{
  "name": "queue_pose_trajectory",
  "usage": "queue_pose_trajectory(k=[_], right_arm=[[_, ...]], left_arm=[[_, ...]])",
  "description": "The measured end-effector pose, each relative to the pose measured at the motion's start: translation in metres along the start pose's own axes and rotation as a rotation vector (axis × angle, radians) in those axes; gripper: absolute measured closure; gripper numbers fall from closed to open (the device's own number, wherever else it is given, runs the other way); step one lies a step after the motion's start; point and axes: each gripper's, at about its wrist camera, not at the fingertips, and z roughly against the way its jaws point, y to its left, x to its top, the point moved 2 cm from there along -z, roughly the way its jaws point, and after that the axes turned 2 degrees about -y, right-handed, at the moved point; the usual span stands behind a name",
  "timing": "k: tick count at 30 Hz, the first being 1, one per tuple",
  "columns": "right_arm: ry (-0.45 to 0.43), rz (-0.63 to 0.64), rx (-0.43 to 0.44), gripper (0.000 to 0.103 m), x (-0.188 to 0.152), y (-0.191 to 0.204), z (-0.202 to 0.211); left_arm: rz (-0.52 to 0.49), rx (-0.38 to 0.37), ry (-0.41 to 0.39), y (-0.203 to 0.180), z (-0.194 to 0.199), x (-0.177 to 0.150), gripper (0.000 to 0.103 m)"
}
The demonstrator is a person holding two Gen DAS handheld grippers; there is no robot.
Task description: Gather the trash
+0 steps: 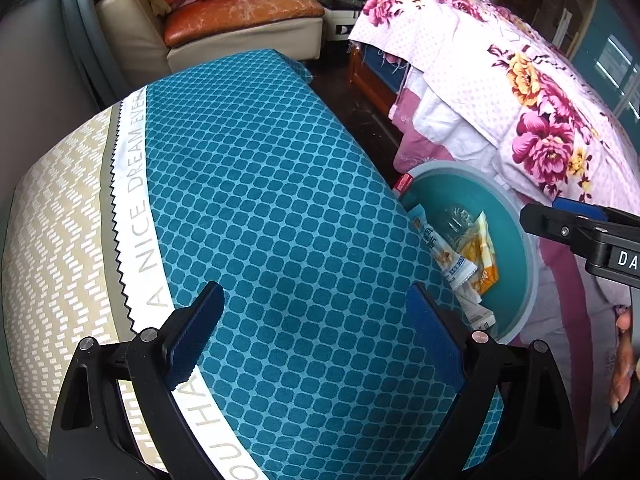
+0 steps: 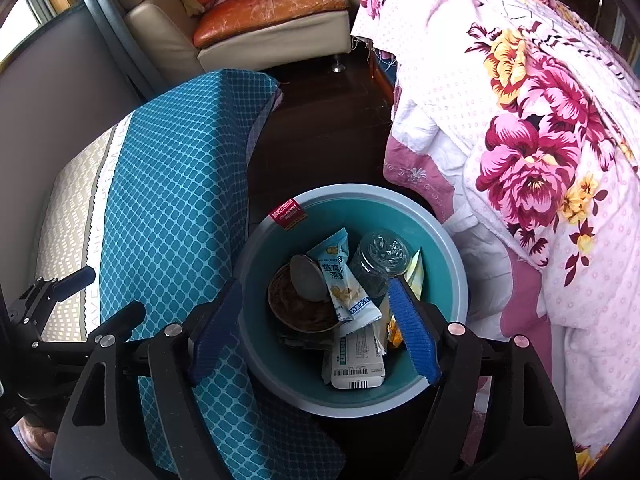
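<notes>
A teal round bin (image 2: 448,248) stands on the dark floor between a blue-covered table and a bed. It holds several pieces of trash: a light-blue snack wrapper (image 2: 340,276), a clear plastic bottle (image 2: 378,260), a brown bowl (image 2: 296,308), a white barcoded packet (image 2: 356,364) and an orange wrapper (image 2: 394,334). My right gripper (image 2: 316,328) is open and empty right above the bin. My left gripper (image 1: 316,340) is open and empty over the blue patterned tablecloth (image 1: 280,208). The bin (image 1: 516,236) shows at the right in the left wrist view.
A bed with a pink floral quilt (image 2: 540,152) lies to the right of the bin. A cream sofa with an orange cushion (image 2: 272,4) stands at the back. A red tag (image 2: 286,212) hangs on the bin's rim. The dark floor (image 2: 320,128) runs between table and bed.
</notes>
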Motion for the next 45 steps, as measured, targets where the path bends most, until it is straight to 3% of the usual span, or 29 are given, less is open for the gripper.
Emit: queue_pose_trajectory(k=[10, 14, 16, 20, 24, 28, 45], right_arm=[[0.015, -0.016, 0.025, 0.018, -0.009, 0.000, 0.012], [0.007, -0.014, 0.024, 0.009, -0.016, 0.000, 0.023], [0.000, -0.005, 0.013, 0.007, -0.022, 0.002, 0.031], [-0.029, 0.020, -0.013, 0.007, -0.032, 0.007, 0.049], [-0.104, 0.110, -0.117, 0.007, -0.050, 0.023, 0.073], [-0.154, 0.156, -0.145, 0.007, -0.067, 0.034, 0.089], [-0.190, 0.134, -0.075, 0.007, -0.111, 0.045, 0.125]], left_arm=[[0.015, 0.002, -0.006, 0.003, 0.012, -0.009, 0.011], [0.007, -0.010, -0.015, 0.003, 0.024, -0.013, 0.010], [0.008, -0.006, -0.012, 0.003, 0.031, -0.015, 0.005], [0.024, 0.014, -0.038, 0.005, 0.048, -0.021, 0.005], [0.031, 0.009, -0.044, 0.008, 0.062, -0.026, 0.004], [0.037, 0.007, -0.035, 0.009, 0.074, -0.035, 0.004], [0.077, -0.002, -0.073, 0.016, 0.114, -0.076, 0.004]])
